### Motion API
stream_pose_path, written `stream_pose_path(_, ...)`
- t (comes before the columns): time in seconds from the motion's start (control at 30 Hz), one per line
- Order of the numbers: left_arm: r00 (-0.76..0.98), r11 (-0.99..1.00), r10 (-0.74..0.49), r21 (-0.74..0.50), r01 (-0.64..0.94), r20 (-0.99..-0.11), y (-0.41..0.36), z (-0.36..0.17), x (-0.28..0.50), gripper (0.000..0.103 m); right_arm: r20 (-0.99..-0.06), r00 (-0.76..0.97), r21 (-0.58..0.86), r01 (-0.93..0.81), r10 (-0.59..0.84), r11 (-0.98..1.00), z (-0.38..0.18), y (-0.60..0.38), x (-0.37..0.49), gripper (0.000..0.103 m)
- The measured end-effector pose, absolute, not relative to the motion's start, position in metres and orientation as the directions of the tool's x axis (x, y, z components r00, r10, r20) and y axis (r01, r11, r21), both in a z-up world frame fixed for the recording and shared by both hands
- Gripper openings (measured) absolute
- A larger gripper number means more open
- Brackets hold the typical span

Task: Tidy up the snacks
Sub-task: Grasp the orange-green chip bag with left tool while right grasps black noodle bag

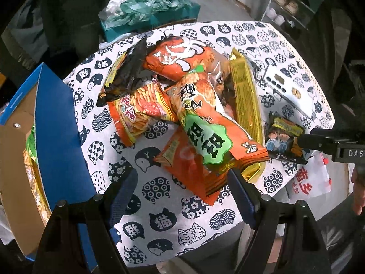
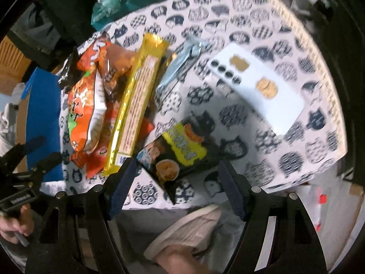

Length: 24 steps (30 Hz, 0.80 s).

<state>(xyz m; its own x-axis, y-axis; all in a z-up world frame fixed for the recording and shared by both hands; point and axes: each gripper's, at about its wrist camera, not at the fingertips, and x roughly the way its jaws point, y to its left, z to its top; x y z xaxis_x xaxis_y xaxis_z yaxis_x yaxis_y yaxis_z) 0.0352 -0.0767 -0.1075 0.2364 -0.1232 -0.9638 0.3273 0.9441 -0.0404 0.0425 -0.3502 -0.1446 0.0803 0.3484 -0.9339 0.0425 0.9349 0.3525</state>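
Observation:
A heap of snack bags lies on the cat-print tablecloth [image 1: 159, 223]: a big orange bag with a green label [image 1: 205, 123], a smaller orange packet [image 1: 189, 166], a long gold packet [image 1: 246, 105] and a dark bag [image 1: 127, 73]. My left gripper [image 1: 180, 182] hangs open over the near edge of the heap, with the small orange packet's corner between its fingers. A black packet with a yellow label [image 2: 178, 150] lies apart to the right. My right gripper [image 2: 176, 169] is open above it, pads clear of it.
A blue cardboard box [image 1: 57, 125] holding a few snacks stands at the table's left edge. A white flat box [image 2: 257, 84] and a silvery packet [image 2: 180, 68] lie further back. A person's shoe [image 2: 182, 230] shows below the table edge. Green bags [image 1: 148, 6] sit beyond.

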Motion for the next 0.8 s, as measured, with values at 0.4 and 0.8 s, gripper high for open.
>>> stream_pose_path(0.4, 0.214, 0.954, -0.127, -0.061, 0.293, -0.968, -0.076, -0.119, 0.052, 0.082, -0.947, 0.054, 0.320, 0.116, 0.316, 0.940, -0.176, -0.348, 0.073, 0.076)
stream_pose_path(0.8, 0.183, 0.966, -0.231, -0.203, 0.159, -0.956, -0.074, -0.127, 0.084, 0.087, -0.981, 0.066, 0.183, 0.009, 0.182, 0.983, -0.200, -0.327, 0.108, 0.078)
